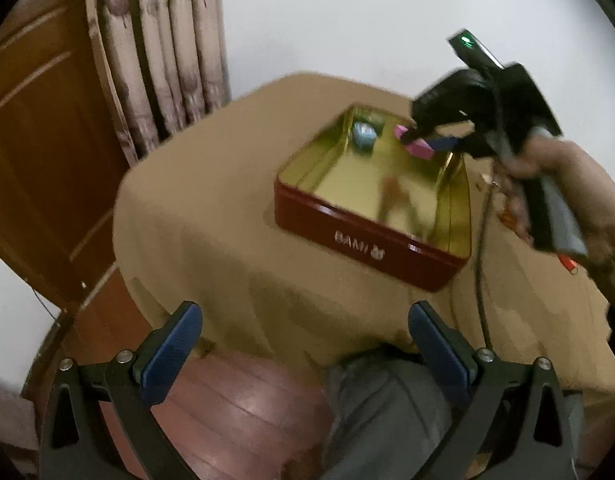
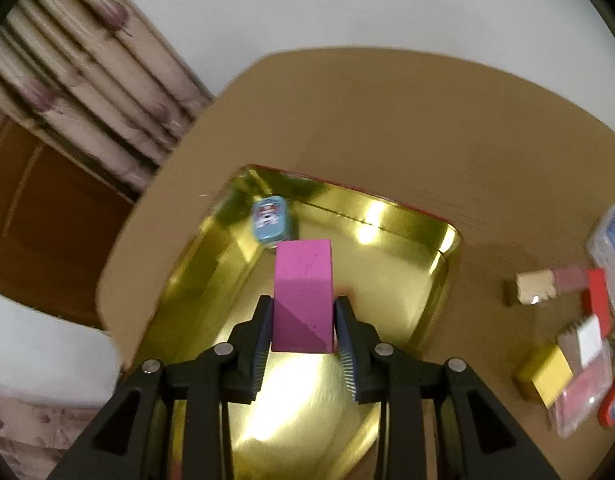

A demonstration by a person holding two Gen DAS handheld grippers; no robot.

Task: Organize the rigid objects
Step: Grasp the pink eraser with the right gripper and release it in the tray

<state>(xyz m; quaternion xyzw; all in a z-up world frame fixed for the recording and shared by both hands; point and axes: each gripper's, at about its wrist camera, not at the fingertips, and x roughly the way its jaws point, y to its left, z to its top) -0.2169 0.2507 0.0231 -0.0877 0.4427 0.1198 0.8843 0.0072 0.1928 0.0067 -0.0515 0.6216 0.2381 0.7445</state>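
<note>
A red tin box (image 1: 359, 236) with a gold inside (image 2: 387, 280) stands open on the brown table. My right gripper (image 2: 303, 312) is shut on a pink block (image 2: 303, 292) and holds it above the tin; it also shows in the left wrist view (image 1: 423, 136) with the pink block (image 1: 419, 148). A small blue tin (image 2: 269, 222) lies in the tin box's far corner, also seen in the left wrist view (image 1: 364, 135). My left gripper (image 1: 305, 328) is open and empty, low over the table's near edge.
Several loose items lie on the table right of the tin: a beige block (image 2: 535, 286), a red block (image 2: 599, 300), a yellow block (image 2: 545, 374), clear plastic cases (image 2: 611, 248). A curtain (image 1: 163, 60) and wooden door (image 1: 39, 160) stand at the left. A cable (image 1: 481, 272) hangs beside the tin.
</note>
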